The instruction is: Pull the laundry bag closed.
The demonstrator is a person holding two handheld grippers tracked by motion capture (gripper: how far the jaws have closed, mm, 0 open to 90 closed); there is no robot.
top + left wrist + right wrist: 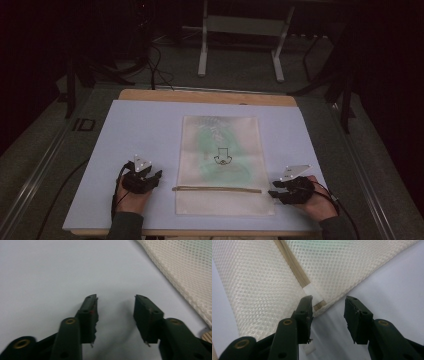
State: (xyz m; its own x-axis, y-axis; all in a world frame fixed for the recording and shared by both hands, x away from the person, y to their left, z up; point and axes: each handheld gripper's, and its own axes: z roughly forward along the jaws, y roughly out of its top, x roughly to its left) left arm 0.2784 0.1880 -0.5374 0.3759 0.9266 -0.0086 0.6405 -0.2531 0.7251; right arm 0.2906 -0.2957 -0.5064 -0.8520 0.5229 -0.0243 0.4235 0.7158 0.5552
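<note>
A cream mesh bag lies flat in the middle of the pale blue mat, with something green showing through it and a tan zipper strip across its near end. My left gripper rests on the mat to the left of the bag, jaws open and empty; the bag's edge lies off to its right. My right gripper sits at the bag's right edge, open, its jaws on either side of the zipper's end without pressing it.
The mat covers a wooden board on a grey table. Behind the table stands a white metal frame with dark cables on the floor. A person's hands come in at the near edge.
</note>
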